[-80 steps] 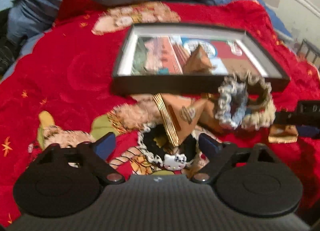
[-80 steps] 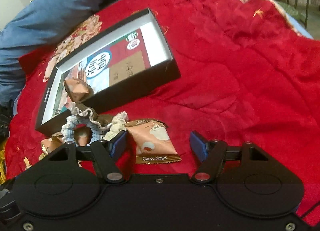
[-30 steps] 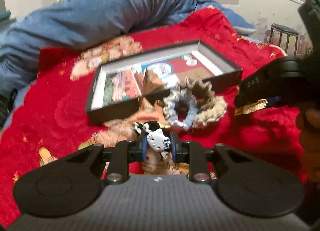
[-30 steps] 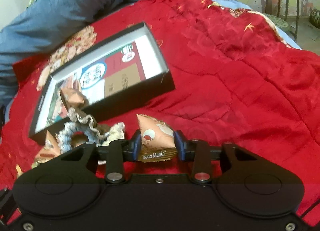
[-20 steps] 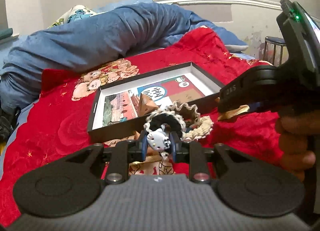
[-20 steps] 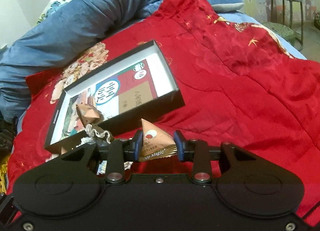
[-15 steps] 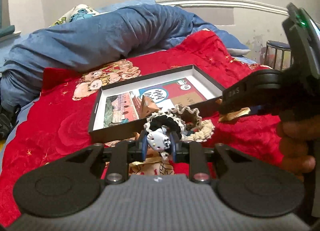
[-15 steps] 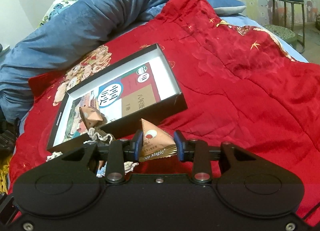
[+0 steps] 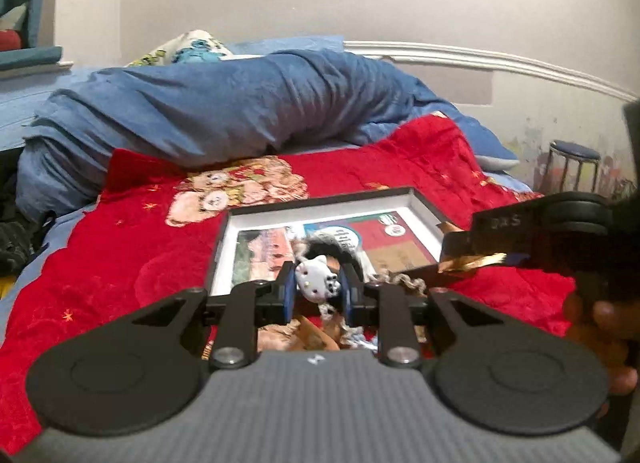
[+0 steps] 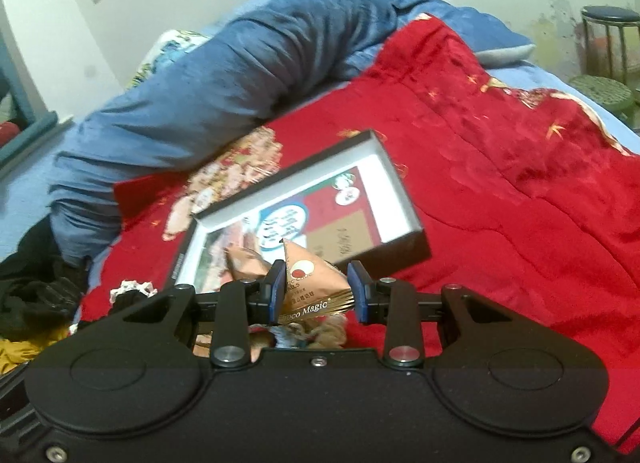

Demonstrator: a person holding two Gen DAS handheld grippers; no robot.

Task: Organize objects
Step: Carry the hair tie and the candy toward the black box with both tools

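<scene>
My left gripper point(image 9: 317, 290) is shut on a black hair scrunchie with a white cat charm point(image 9: 316, 281), lifted above the red quilt in front of the black shallow box point(image 9: 320, 203). My right gripper point(image 10: 316, 289) is shut on a copper Choco Magic candy packet point(image 10: 310, 283), also held up near the box point(image 10: 404, 253). That right gripper point(image 9: 480, 259) shows at the right of the left wrist view with the packet's gold edge point(image 9: 470, 261) sticking out. Another copper packet point(image 10: 244, 261) lies inside the box.
Frilly scrunchies and more packets point(image 9: 320, 333) lie on the quilt below my left fingers. A rolled blue duvet point(image 9: 224, 115) runs behind the box. Dark clothes point(image 10: 36, 283) sit at the left edge. A stool point(image 10: 608, 39) stands off the bed's far right.
Both grippers have risen with their loads and tilted up, so more wall shows. The box has slid lower in both views. The cat scrunchie now overlaps the box's inside.
</scene>
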